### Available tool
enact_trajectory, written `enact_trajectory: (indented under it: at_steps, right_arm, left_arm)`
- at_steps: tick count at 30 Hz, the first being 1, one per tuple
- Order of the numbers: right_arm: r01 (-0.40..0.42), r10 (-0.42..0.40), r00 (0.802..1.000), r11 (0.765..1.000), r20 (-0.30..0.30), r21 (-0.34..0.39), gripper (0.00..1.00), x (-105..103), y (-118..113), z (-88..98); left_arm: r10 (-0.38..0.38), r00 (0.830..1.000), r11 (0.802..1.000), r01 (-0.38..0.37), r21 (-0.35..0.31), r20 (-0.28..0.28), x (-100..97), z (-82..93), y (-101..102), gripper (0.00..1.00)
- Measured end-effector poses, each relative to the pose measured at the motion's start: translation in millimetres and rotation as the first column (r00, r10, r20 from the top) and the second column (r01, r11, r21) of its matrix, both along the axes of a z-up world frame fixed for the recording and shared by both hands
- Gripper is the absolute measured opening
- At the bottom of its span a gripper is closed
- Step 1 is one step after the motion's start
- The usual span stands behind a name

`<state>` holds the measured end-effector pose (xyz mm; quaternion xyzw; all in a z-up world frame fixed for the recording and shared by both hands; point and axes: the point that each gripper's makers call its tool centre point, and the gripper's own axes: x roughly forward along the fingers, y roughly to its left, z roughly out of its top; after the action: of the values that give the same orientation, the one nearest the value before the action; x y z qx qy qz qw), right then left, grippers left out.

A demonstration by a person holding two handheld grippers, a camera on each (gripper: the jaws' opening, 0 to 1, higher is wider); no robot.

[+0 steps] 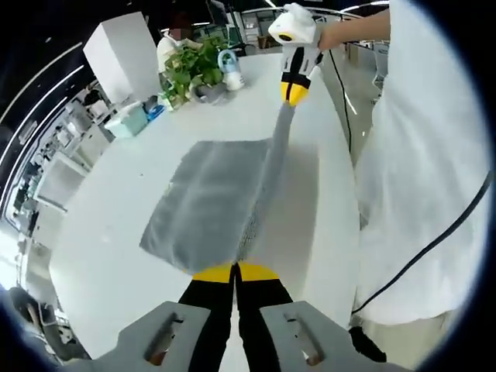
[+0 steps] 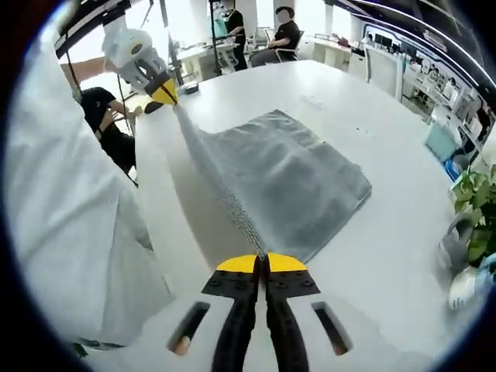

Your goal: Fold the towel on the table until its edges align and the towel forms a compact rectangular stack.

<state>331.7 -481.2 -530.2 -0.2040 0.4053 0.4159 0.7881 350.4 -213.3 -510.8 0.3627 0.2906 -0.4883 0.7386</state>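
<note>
In the left gripper view, the left gripper (image 1: 235,272) rises from six o'clock with its yellow-tipped jaws pressed together on a corner of the grey towel (image 1: 209,201). The towel spreads over the white table (image 1: 116,232) toward ten o'clock, while its near edge is pulled into a taut raised strip running up toward one o'clock. There the right gripper (image 1: 294,94) comes in from above, its yellow tips closed on the far end of that edge. A person's white garment (image 1: 426,170) covers the three o'clock side, crossed by a black cable (image 1: 434,240). At eleven o'clock, at the table's far end, stand a green plant (image 1: 194,70), a white box (image 1: 120,54) and a small teal box (image 1: 126,122)

In the right gripper view, the right gripper (image 2: 262,266) stands at six o'clock, jaws clamped on a towel (image 2: 287,178) corner. The cloth lies flat on the table (image 2: 387,132) toward one o'clock, and its lifted edge stretches to eleven o'clock, where the left gripper (image 2: 165,94) pinches the other end. The white garment (image 2: 70,217) takes up the nine o'clock side. Plant leaves (image 2: 477,209) show at three o'clock. Seated people (image 2: 279,39) are at twelve o'clock beyond the table
</note>
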Motion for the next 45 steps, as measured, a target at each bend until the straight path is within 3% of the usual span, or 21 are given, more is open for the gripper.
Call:
enact_trajectory:
  at_steps: [5,13,17,29,45]
  right_arm:
    - [0.015,-0.014,0.999,1.000,0.034,-0.016,0.00,26.4,-4.1,9.5]
    - [0.026,-0.024,0.994,0.999,0.108,-0.024,0.00,73.2,-3.6,28.1]
    - [0.044,-0.042,0.989,0.999,0.140,-0.012,0.00,98.3,-1.3,34.4]
    - [0.090,-0.088,0.984,0.996,0.152,-0.010,0.00,143.4,-1.1,24.0]
    - [0.199,-0.190,0.967,0.979,0.170,-0.036,0.00,196.8,-6.4,-3.6]
  left_arm:
    - [0.028,0.999,0.999,-0.027,-0.036,0.025,25.3,11.5,-3.3,0.00]
    - [0.069,0.993,0.997,-0.066,-0.031,0.093,70.7,22.1,-3.0,0.00]
    - [0.123,0.988,0.992,-0.119,-0.051,0.090,95.6,23.7,0.1,0.00]
    - [0.172,0.982,0.984,-0.167,-0.060,0.078,138.4,11.2,-2.4,0.00]
    - [0.302,0.952,0.951,-0.298,-0.080,0.052,192.9,-26.3,-5.3,0.00]
